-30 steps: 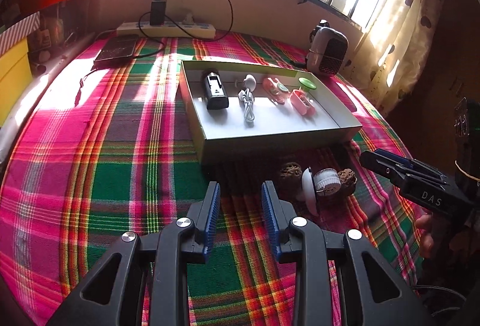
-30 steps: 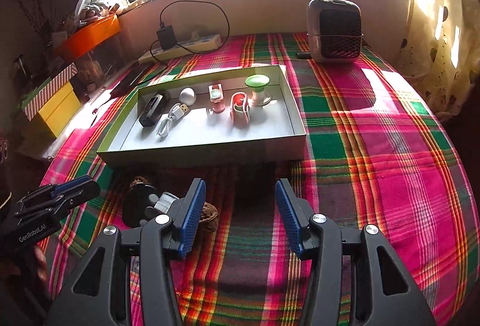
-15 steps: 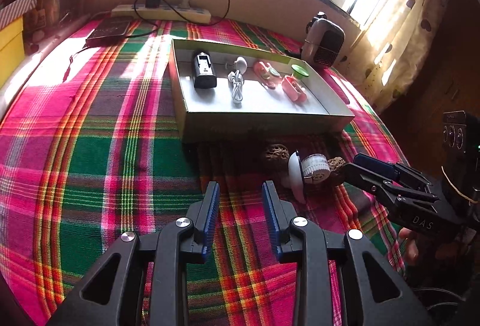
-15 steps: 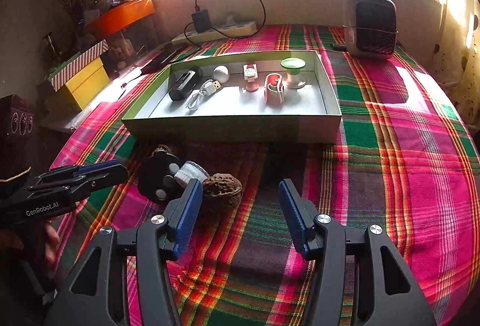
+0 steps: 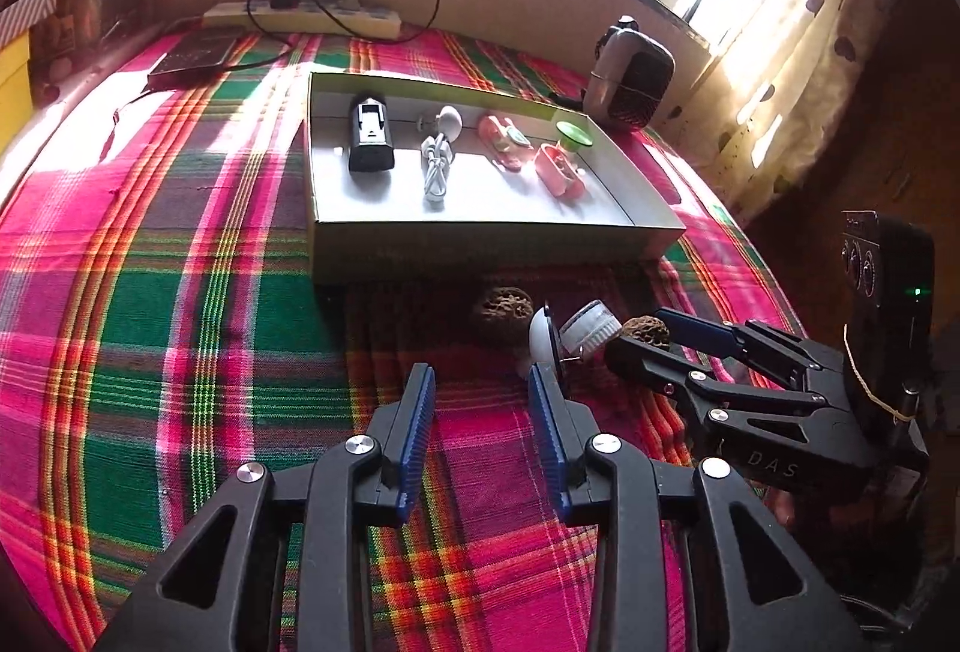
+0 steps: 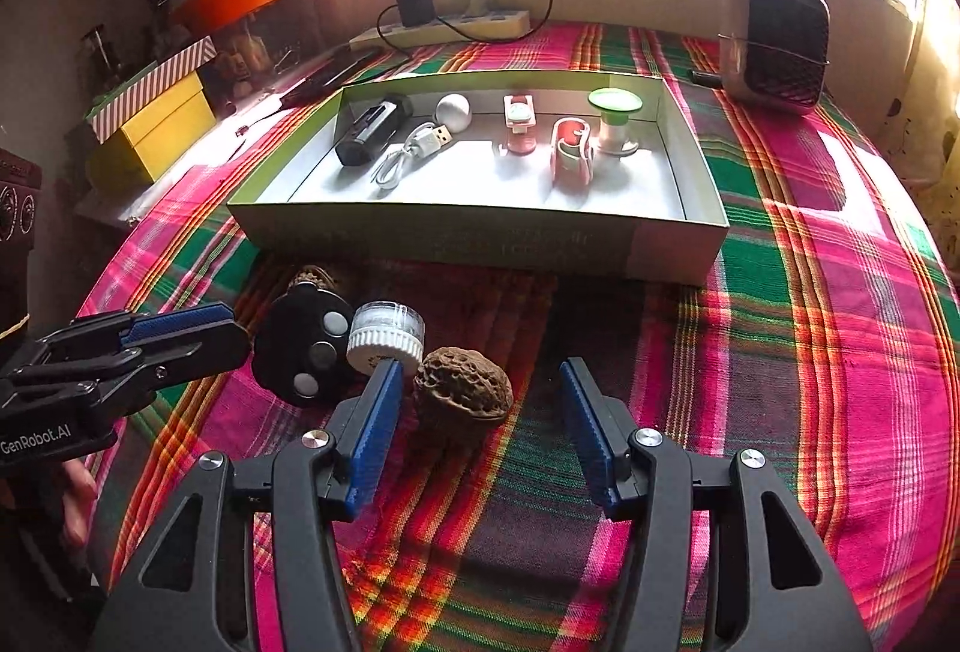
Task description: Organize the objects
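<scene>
Two blue-padded black grippers at work over the plaid cloth, both with fingers spread and nothing between them. Right gripper [image 6: 477, 430] low and tilted forward, fingers straddling the wrinkled brown walnut [image 6: 462, 391] on the near cloth; left finger [image 6: 375, 424] just beside the shell, possibly touching, right finger well clear on the other side. Risk, as a judgement: closing from this offset likely to shove the round, hard shell sideways into the white ribbed brush head [image 6: 387, 334] and the black round disc with pale buttons [image 6: 303, 355] crowded at its left, or to pop it out of the pads and send it rolling over the cloth's folds. Left gripper [image 5: 480, 412] level, held near and left of the cluster, aimed past it, its right finger close to the disc's white face; a collision between the two tools possible in so tight a spot. Second walnut [image 5: 503, 301] farther back, near the wall of the shallow grey-green cardboard box [image 6: 480, 244], already lined with a black charger, white cable, pink clips and a green-topped stand.
</scene>
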{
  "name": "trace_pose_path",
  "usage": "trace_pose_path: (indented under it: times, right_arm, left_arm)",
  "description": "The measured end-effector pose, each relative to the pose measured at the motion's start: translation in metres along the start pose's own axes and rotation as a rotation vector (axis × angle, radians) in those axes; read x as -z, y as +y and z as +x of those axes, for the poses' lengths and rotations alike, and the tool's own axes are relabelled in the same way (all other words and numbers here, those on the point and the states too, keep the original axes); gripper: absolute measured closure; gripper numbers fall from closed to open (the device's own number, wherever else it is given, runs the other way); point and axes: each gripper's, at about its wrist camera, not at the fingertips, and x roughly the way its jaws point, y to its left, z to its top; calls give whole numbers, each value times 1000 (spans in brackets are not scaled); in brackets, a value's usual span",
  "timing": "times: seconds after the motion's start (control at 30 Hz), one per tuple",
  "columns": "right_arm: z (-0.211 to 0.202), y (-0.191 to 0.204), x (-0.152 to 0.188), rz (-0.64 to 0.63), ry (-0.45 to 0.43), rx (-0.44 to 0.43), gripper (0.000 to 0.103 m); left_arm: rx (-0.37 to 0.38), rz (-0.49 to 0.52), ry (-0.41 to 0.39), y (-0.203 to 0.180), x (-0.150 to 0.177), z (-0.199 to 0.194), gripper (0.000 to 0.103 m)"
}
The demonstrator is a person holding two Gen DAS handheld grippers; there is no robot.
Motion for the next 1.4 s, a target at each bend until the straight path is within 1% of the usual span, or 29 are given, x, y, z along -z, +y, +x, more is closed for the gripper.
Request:
trace_pose_path:
  times: [0.07, 0.17, 0.23, 0.33, 0.63, 0.83, 0.97, 1.1, 1.27, 1.4]
  right_arm:
    - [0, -1, -1, -1, 1, -3, 48]
    - [1, -3, -2, -8, 4, 14, 48]
    - [1, -4, -2, -12, 4, 10, 48]
    - [0, -7, -2, -12, 4, 1, 48]
    - [-2, -11, -2, -17, 5, 8, 48]
    - [-2, -14, -2, -20, 5, 6, 52]
    - [-3, -15, -2, -28, 6, 18, 60]
    - [-4, -18, -2, -26, 5, 18, 64]
    - [-4, -18, -1, -31, 6, 25, 67]
    - [-4, -18, -1, -34, 7, 24, 67]
  left_arm:
    - [-1, 2, 1, -1, 0, 0, 72]
    - [12, 4, -1, -4, -1, 0, 72]
    - [30, -4, -7, -5, -2, 0, 71]
    - [35, -9, -12, -7, -4, 0, 69]
    - [50, 0, 4, -16, -4, 4, 69]
    - [43, 3, 29, -20, -6, 14, 69]
    - [29, 12, 39, -23, -8, 18, 69]
    - [26, 16, 44, -26, -10, 23, 69]
    - [21, 4, 53, -26, -14, 29, 69]
    - [25, -16, 58, -24, -16, 34, 69]
